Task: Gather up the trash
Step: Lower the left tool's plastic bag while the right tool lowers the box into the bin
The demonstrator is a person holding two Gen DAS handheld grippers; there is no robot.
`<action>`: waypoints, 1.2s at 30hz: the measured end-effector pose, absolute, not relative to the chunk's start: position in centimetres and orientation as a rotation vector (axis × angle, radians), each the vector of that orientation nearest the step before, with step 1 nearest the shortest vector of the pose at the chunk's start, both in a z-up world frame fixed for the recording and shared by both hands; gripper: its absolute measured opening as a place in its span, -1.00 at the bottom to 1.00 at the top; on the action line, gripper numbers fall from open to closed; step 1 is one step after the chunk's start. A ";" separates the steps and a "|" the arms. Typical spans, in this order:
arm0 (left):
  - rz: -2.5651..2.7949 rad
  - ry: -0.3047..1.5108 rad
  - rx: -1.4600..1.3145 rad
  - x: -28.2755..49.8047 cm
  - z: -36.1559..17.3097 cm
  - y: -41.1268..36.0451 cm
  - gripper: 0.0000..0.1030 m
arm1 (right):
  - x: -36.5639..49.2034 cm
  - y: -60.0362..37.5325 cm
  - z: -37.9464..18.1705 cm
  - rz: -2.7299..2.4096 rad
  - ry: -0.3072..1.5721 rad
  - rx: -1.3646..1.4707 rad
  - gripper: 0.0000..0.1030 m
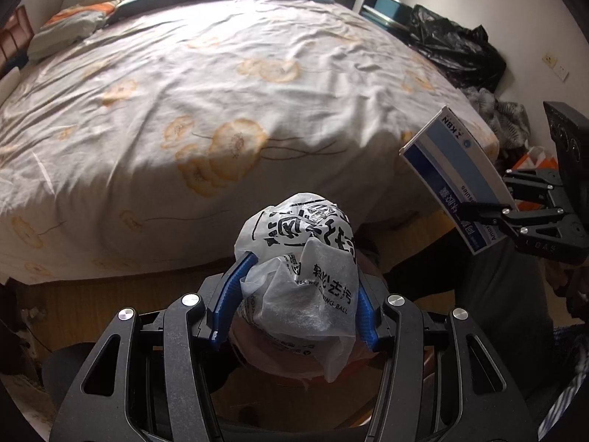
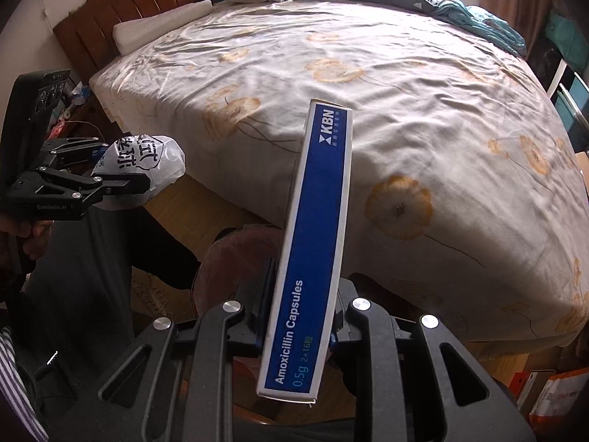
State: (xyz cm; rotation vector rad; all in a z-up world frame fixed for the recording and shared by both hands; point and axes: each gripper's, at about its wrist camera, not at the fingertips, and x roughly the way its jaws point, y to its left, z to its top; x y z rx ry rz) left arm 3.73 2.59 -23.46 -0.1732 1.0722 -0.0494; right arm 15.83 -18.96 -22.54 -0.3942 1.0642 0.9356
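Observation:
My left gripper point(image 1: 302, 276) is shut on a crumpled white plastic bag point(image 1: 305, 258) with black print, held above the floor at the foot of the bed; the bag also shows in the right wrist view point(image 2: 147, 162), with the left gripper point(image 2: 125, 180) around it. My right gripper point(image 2: 298, 316) is shut on a long blue and white medicine box point(image 2: 313, 239) marked "Amoxicillin Capsules", which points up toward the bed. The box point(image 1: 456, 169) and right gripper point(image 1: 478, 213) show at the right of the left wrist view.
A large bed point(image 2: 368, 92) with a flowered cover fills both views. A brown round bin or basket point(image 2: 235, 254) stands on the wooden floor below the grippers. A black plastic bag point(image 1: 452, 44) lies by the bed's far side. Cardboard packages point(image 2: 548, 386) lie at the right.

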 end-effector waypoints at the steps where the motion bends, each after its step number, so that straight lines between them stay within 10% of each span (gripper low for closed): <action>1: -0.051 1.084 -0.170 3.8 -23.9 2.5 0.01 | 15.8 -18.9 -23.0 0.937 1.078 -0.403 -0.57; 36: -0.205 1.584 0.020 10.2 -47.1 -1.9 0.01 | 17.7 -13.5 -43.5 1.035 1.560 -0.809 -0.57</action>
